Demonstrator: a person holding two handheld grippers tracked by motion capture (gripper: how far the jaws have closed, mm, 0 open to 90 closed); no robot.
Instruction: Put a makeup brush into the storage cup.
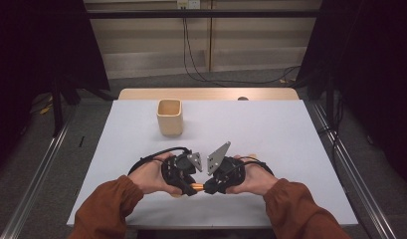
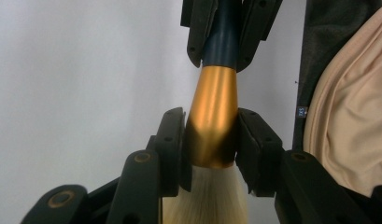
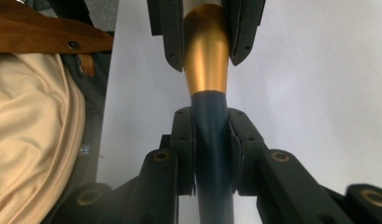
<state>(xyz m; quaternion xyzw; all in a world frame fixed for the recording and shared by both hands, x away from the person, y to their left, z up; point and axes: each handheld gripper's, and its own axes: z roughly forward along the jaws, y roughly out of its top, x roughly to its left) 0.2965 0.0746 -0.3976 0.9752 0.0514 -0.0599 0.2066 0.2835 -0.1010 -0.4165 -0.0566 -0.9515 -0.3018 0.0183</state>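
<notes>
Two tools grip my light, stiff gold-ferruled, dark-handled brush (image 2: 213,121): left tool (image 2: 211,140) on ferrule, right tool (image 3: 212,149) on handle; soft bristles stay untouched.

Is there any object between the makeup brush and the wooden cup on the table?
Nothing visible does. Both tongs, left and right, grip the makeup brush near the table's front; the white tabletop toward the wooden cup is bare.
</notes>
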